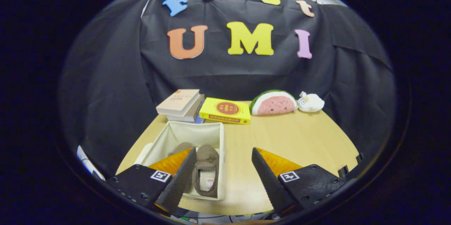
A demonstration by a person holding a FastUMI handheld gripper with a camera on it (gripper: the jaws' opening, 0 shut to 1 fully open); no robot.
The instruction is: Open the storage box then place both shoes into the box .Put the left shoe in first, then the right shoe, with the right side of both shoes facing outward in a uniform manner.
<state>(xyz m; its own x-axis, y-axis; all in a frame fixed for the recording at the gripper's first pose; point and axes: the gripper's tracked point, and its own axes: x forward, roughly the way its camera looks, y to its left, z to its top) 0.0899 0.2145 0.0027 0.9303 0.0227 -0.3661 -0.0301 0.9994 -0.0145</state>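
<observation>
A cream fabric storage box (197, 129) stands open on the wooden table, on the left. Inside it lie two brown shoes side by side: one shoe (207, 170) shows its opening and insole, the other shoe (181, 147) is mostly hidden behind my left finger. My gripper (223, 154) hovers above the table's near edge, open, with nothing between its fingers. The left finger overlaps the box; the right finger hangs over bare table to the right of the box.
Beyond the box lie a stack of books (181, 105) and a yellow book (225, 110). A watermelon-slice plush (273, 103) and a small white plush (310, 102) sit at the table's far edge. A white flap (142, 152) lies left of the box.
</observation>
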